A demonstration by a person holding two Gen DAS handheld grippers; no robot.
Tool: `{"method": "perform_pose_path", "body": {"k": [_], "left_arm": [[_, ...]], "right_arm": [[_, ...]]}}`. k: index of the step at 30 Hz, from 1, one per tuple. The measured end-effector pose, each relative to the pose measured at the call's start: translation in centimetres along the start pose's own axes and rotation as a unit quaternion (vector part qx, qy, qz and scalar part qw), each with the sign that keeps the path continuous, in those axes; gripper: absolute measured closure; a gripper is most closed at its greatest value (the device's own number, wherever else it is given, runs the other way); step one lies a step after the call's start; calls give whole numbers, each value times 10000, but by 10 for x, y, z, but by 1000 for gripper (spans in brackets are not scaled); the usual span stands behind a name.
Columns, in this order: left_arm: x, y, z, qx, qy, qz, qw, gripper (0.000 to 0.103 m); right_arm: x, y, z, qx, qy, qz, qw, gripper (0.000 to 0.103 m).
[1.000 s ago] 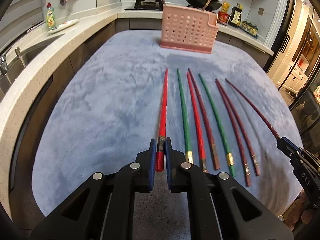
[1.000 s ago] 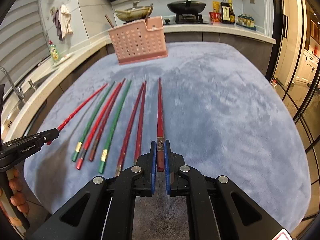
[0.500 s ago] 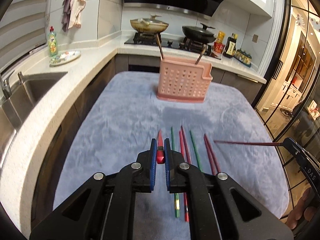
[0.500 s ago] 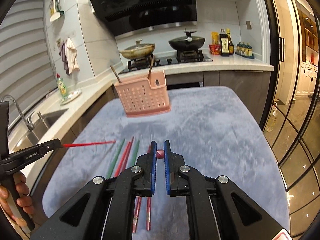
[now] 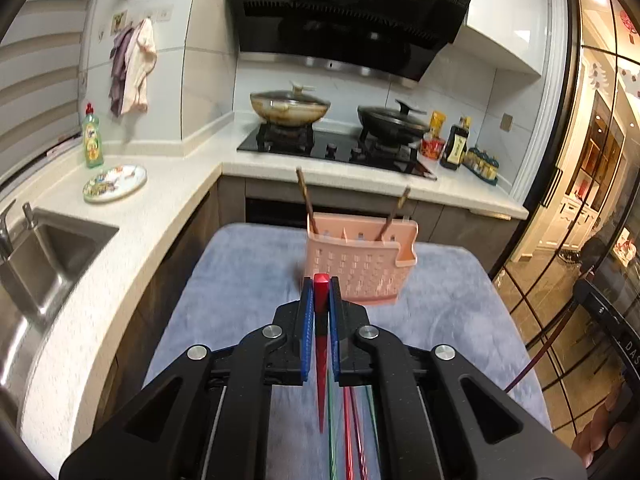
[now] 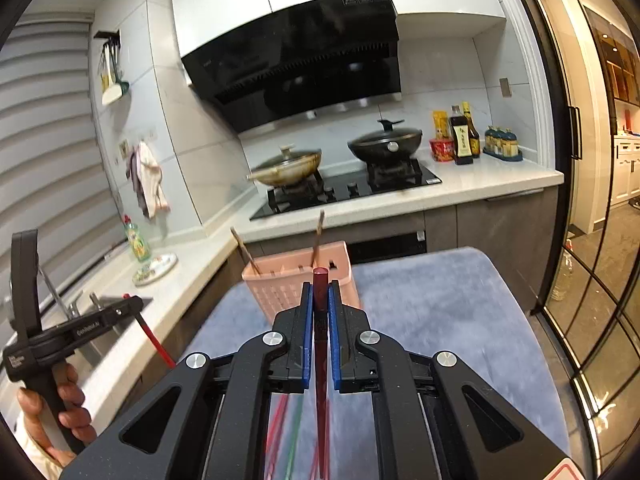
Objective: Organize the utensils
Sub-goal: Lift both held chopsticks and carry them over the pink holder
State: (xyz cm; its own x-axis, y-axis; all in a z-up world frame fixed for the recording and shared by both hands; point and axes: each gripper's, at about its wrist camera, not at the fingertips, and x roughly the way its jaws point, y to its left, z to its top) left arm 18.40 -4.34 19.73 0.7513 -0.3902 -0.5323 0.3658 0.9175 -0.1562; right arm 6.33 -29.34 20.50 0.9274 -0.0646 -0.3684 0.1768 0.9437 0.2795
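My left gripper (image 5: 321, 286) is shut on a bright red chopstick (image 5: 321, 356), held upright with its tip hanging down. My right gripper (image 6: 320, 290) is shut on a dark red chopstick (image 6: 321, 380), also hanging tip down. Both are lifted above the blue-grey cloth (image 5: 248, 288). The pink perforated utensil basket (image 5: 360, 264) stands at the cloth's far end with two brown chopsticks in it; it also shows in the right wrist view (image 6: 280, 288). Several red and green chopsticks (image 5: 352, 432) lie on the cloth below the grippers. The left gripper shows in the right wrist view (image 6: 132, 306).
A steel sink (image 5: 44, 264) lies to the left in a white counter (image 5: 168, 184). A hob with two lidded pans (image 5: 290, 108) is behind the basket. Bottles (image 5: 456, 148) stand at the back right. Glass doors (image 5: 592, 240) close the right side.
Both grippers have risen from the cloth with their chopsticks, which swung from lying flat to hanging tip down. The view now looks toward the basket and hob.
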Motion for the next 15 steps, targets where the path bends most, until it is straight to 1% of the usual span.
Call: {"method": "perform_pose_path", "body": {"k": [1, 3, 5, 6, 10, 13, 15], "left_arm": [[1, -2, 13, -1, -120, -3, 9999, 96], [2, -4, 28, -13, -269, -28, 9996, 96], [2, -8, 53, -21, -546, -20, 9985, 96], [2, -9, 60, -29, -640, -14, 9979, 96], [11, -14, 104, -131, -1146, 24, 9933, 96], [23, -16, 128, -209, -1453, 48, 9892, 96], [35, -19, 139, -218, -1525, 64, 9880, 96]], "right_arm": [[4, 1, 8, 23, -60, 35, 10000, 96], [15, 5, 27, 50, -216, 104, 9997, 96], [24, 9, 43, 68, -368, 176, 9991, 96], [33, 11, 56, 94, -486, 219, 9985, 96], [62, 19, 92, 191, -827, 343, 9958, 96], [86, 25, 116, 267, -1032, 380, 9936, 96], [105, 30, 128, 259, -1131, 361, 9926, 96]]}}
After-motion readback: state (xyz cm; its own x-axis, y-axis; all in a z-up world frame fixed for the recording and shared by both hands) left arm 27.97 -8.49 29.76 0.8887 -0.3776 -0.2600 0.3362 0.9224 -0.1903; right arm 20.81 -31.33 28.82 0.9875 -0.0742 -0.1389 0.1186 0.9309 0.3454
